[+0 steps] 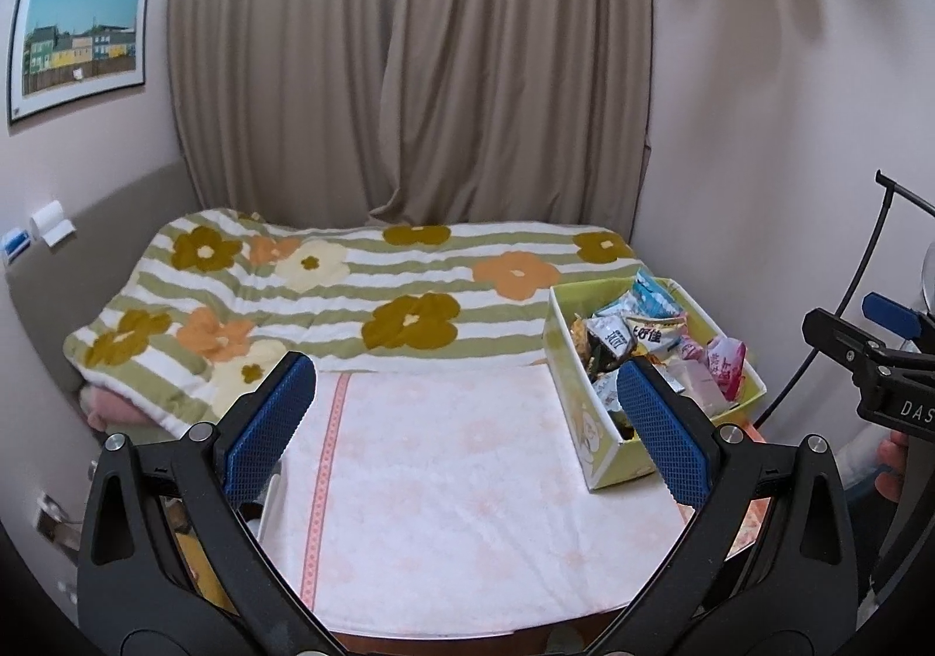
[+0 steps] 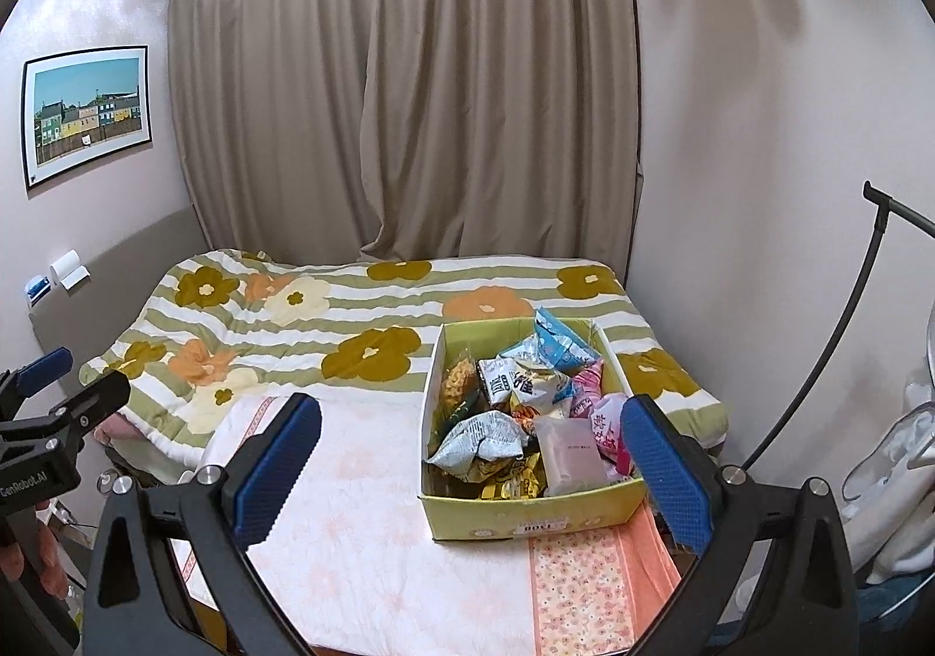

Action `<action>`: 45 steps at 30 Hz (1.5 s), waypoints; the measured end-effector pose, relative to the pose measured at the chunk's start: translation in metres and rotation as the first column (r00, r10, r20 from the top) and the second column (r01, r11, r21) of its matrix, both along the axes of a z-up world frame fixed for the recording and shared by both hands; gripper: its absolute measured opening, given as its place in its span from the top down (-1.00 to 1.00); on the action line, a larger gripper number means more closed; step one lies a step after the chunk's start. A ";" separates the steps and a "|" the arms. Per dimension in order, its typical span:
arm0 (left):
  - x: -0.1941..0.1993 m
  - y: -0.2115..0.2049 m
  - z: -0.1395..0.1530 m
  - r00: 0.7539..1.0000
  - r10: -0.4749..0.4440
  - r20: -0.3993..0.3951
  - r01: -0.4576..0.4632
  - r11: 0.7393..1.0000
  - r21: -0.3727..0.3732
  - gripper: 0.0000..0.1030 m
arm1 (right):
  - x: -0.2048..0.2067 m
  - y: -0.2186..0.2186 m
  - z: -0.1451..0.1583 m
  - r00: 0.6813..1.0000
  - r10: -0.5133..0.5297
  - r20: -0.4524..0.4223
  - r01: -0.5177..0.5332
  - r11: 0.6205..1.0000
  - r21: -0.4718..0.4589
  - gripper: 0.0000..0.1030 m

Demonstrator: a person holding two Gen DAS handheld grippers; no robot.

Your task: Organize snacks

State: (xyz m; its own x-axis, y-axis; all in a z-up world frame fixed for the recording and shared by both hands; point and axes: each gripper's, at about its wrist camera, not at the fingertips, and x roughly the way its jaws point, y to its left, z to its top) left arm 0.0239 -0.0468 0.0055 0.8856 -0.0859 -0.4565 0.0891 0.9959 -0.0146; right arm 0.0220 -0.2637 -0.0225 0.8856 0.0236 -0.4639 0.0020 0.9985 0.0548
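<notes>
Left claw [image 1: 467, 422], nearest the lens, gapes empty over the towel-covered tabletop [image 1: 438, 481]; box [image 1: 596, 434] of snack packets [image 1: 637, 332] sits at its far right corner. Right claw [image 2: 470, 466] likewise spread, unloaded. Packets judged light, crinkly, crushable: pinch sealed edges.

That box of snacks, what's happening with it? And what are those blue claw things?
A person holds a hand-held gripper in each hand, getting ready to tidy snacks. The left hand-held gripper and right hand-held gripper are both open and hold nothing. All the snack packets lie jumbled in the yellow-green box, which sits on a pale towel. Nothing has been taken out yet.
</notes>
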 end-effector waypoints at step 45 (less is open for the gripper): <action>0.015 -0.003 -0.013 0.998 0.065 0.005 -0.065 0.998 0.024 -0.99 | 0.005 0.004 -0.008 1.000 -0.003 -0.019 0.003 1.000 0.015 -0.98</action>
